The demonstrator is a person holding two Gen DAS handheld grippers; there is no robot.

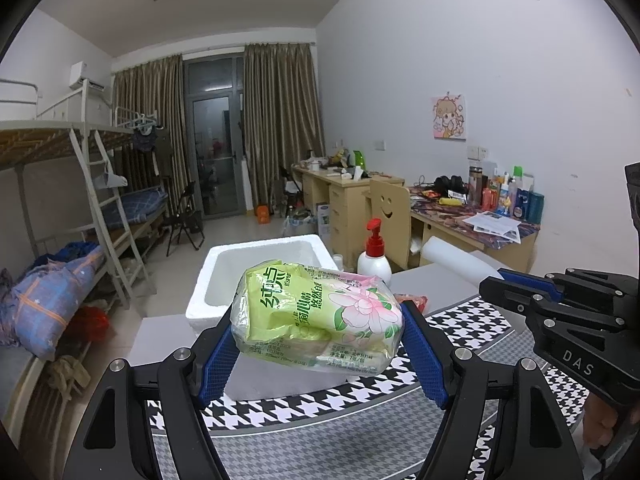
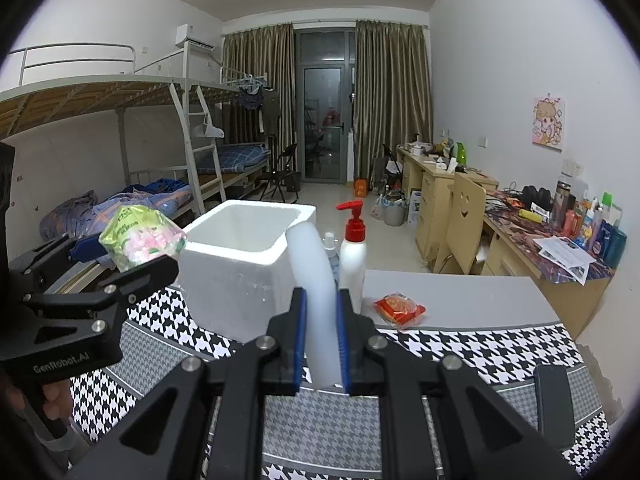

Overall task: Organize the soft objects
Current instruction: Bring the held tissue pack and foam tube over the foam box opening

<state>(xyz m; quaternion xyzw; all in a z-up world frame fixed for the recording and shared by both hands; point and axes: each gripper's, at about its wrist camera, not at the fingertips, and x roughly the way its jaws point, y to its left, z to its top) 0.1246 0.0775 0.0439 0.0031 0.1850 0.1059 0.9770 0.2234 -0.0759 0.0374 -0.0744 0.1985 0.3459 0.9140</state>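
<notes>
Left gripper (image 1: 320, 344): jaws stand wide, blue pads pressed on both ends of a green tissue pack (image 1: 318, 320) with pink flower print. Pack is clamped crosswise between the fingers and held off the surface, in front of and just above the near wall of the white foam box (image 1: 224, 280).

Right gripper (image 2: 322, 340): jaws nearly together, pads squeezing a thin, translucent white soft piece (image 2: 316, 280) that curves up and away from the fingertips, ending near the box rim. What the piece is cannot be told.

Foam box is open-topped and sits at the far edge of the houndstooth mat (image 2: 480, 352) on the grey table (image 2: 460, 296). To the box's right stands a white pump bottle (image 2: 354, 252) with a red pump; a smaller clear bottle is partly hidden between it and the white piece. A red-orange packet (image 2: 399, 309) lies on the table right of the bottle, apart from both grippers.
</notes>
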